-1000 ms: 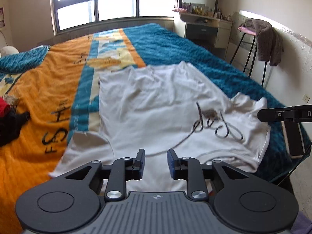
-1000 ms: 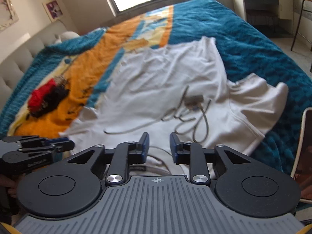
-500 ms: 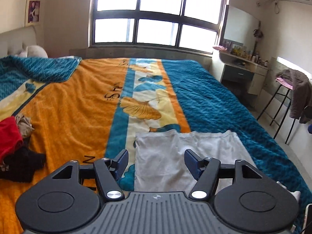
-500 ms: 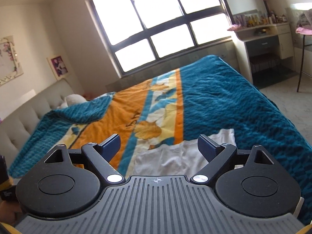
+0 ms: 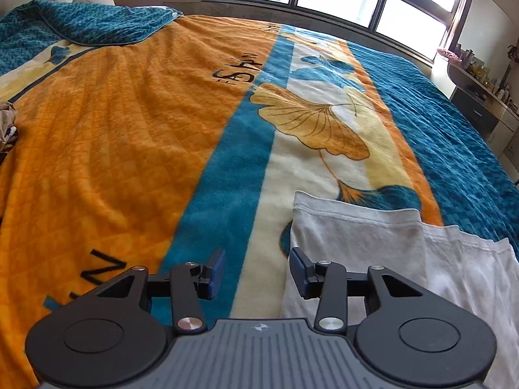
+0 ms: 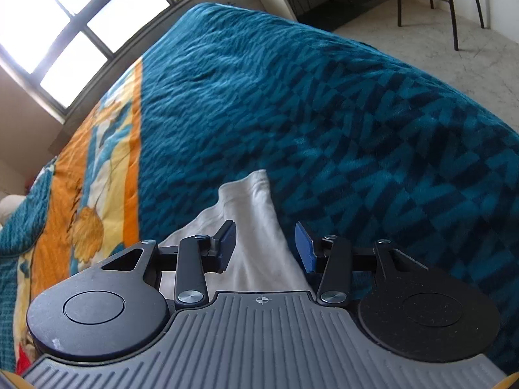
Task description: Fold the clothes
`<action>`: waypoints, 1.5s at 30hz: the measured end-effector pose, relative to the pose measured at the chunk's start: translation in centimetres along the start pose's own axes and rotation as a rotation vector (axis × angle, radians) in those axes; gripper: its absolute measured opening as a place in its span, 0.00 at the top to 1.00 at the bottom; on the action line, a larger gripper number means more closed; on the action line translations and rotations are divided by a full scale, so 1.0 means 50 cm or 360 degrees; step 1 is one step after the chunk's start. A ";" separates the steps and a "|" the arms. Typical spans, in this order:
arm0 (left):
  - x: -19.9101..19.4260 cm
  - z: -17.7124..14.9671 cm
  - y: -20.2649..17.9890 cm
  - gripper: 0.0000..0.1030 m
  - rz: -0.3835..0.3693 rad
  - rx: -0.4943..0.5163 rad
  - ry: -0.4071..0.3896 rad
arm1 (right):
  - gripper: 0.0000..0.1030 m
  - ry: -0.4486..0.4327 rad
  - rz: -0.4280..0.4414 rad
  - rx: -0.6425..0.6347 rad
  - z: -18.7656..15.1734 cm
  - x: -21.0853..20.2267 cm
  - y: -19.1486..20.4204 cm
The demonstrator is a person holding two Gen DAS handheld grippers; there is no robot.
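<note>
White garment point(image 5: 405, 259), lower right of frame, hem flat on blanket point(image 5: 129, 149), fold stage indeterminate; left gripper point(image 5: 256, 269) and right gripper point(image 6: 264, 246) both spread, empty.

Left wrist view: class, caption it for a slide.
Open left gripper beside the white shirt's hem on the blanket.

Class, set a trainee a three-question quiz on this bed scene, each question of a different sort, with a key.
1. True or false: the left hand-held gripper is shut on the white shirt.
2. Multiple choice: the right hand-held gripper is A) open, B) shut.
3. Fill in: the shirt lies on a ___.

Key: 1 false; 2 A; 3 blanket.
</note>
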State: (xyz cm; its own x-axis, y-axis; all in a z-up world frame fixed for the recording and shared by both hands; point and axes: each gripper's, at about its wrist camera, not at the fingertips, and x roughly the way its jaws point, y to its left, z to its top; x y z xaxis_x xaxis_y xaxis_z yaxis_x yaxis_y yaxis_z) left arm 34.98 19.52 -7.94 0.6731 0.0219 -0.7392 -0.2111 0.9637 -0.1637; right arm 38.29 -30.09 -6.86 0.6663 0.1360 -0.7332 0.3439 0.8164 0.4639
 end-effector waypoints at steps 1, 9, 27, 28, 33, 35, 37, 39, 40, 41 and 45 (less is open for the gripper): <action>0.019 0.007 -0.003 0.61 -0.0013 0.0005 0.0007 | 0.60 0.0016 0.0021 0.0020 0.007 0.017 -0.005; 0.106 0.037 -0.044 0.89 -0.0131 0.0086 0.0029 | 0.72 0.0162 0.0182 0.0112 0.048 0.151 -0.030; 0.073 -0.003 -0.090 0.75 0.0250 0.0339 -0.0191 | 0.65 -0.0355 -0.0298 -0.0380 -0.020 0.108 0.061; 0.050 -0.005 -0.080 0.75 0.0213 0.0319 -0.0167 | 0.64 -0.0392 -0.0278 -0.0363 -0.021 0.081 0.060; -0.104 -0.011 -0.050 0.75 0.0123 0.0305 -0.0004 | 0.64 -0.0455 -0.0182 -0.0320 -0.033 -0.100 0.072; -0.176 -0.014 -0.046 0.65 0.0055 0.0348 0.0113 | 0.64 -0.0472 -0.0175 -0.0420 -0.055 -0.179 0.083; -0.232 -0.020 -0.048 0.59 -0.0048 0.0440 0.0235 | 0.63 -0.0489 -0.0170 -0.0527 -0.077 -0.257 0.095; -0.290 -0.030 -0.051 0.59 -0.0138 0.0522 0.0322 | 0.63 -0.0505 -0.0164 -0.0633 -0.100 -0.335 0.107; -0.315 -0.037 -0.050 0.58 -0.0177 0.0536 0.0323 | 0.63 -0.0514 -0.0156 -0.0669 -0.112 -0.367 0.107; -0.336 -0.045 -0.050 0.54 -0.0213 0.0540 0.0316 | 0.61 -0.0509 -0.0138 -0.0690 -0.120 -0.397 0.112; -0.349 -0.122 -0.070 0.46 -0.0291 0.0493 0.0248 | 0.46 -0.0314 -0.0051 -0.0674 -0.163 -0.413 0.094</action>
State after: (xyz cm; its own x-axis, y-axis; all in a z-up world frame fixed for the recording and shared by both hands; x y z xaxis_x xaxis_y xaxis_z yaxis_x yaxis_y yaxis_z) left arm 19.65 14.17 1.56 0.5590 -0.1752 -0.8104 0.1424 0.9832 -0.1143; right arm 20.79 -24.48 6.40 0.7870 0.0311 -0.6162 0.0933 0.9813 0.1686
